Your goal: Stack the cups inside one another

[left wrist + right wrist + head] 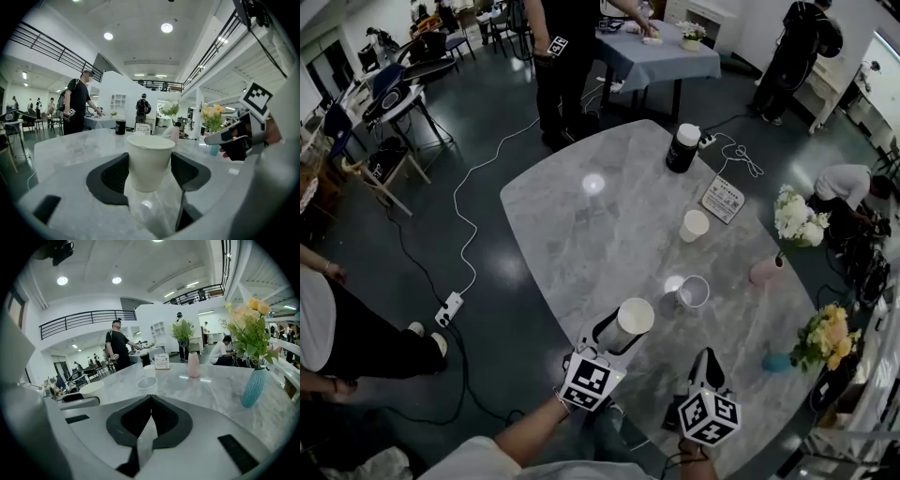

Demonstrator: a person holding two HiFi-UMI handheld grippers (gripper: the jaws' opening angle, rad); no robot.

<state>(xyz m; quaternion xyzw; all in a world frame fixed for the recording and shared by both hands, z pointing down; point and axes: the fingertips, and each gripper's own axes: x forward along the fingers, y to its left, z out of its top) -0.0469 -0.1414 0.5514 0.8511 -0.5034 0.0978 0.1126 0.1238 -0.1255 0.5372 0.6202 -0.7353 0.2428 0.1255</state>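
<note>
Now left tongs [149, 164] pinch a paper cup [635, 319], right tongs [150, 401] are pressed together, another cup [694, 292] stands nearby.

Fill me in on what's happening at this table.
A person stands at a grey marble table with a gripper in each hand. The left gripper is clamped on a white paper cup, held upright. The right gripper has its jaws together and holds nothing. Two more cups stand apart farther out on the table, so nothing is stacked yet.
</note>
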